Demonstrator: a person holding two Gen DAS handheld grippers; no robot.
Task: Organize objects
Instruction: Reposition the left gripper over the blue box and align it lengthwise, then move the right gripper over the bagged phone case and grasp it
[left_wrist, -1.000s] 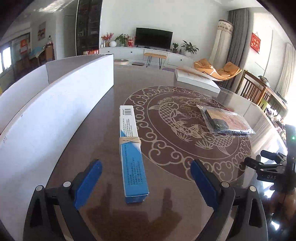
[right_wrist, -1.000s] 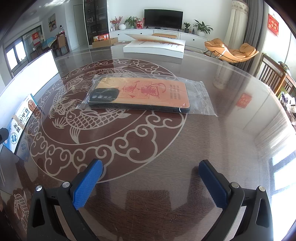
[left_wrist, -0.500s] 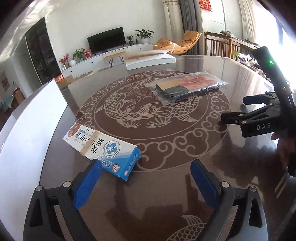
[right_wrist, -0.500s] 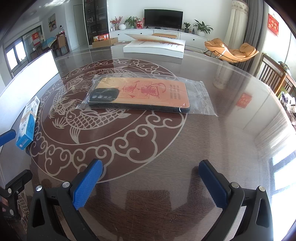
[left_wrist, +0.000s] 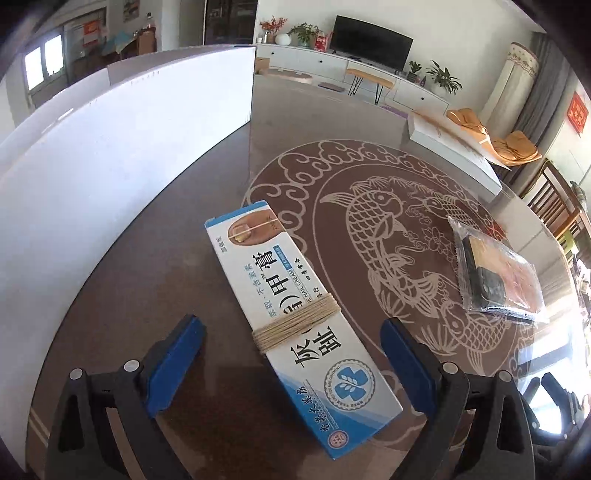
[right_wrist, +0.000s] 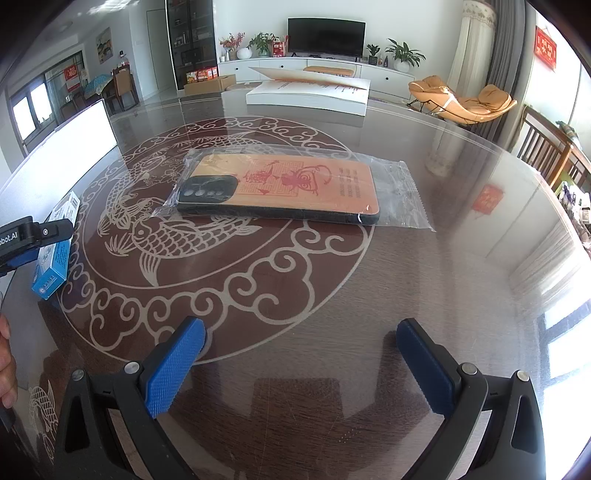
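Left jaws: we hold the left gripper (left_wrist: 291, 354) spread wide, both blue pads clear of the carton; nothing is gripped.
Between the left jaws: the long blue-and-white cardboard nail-cream box bound with tan twine (left_wrist: 295, 314) now runs lengthwise from between our pads outward. Half a second ago it lay crosswise by the left pad, so we have swung round to line up on it.
Meaning: we judge this a pre-grasp alignment; the near end sits in the gap, slightly skewed toward the right pad.
Beyond the left pad: the tall white board panel (left_wrist: 122, 177) stands on edge, near the box but apart.
Right jaws: the right gripper (right_wrist: 299, 365) is also spread, empty, over bare glossy brown table with the pale fish motif (right_wrist: 332, 295), unchanged across the second.
Ahead of the right jaws: the orange phone case in a clear plastic bag (right_wrist: 291, 188) lies flat, well ahead, untouched.
Farther ahead: a flat white box (right_wrist: 306, 98) sits at the table's far side.
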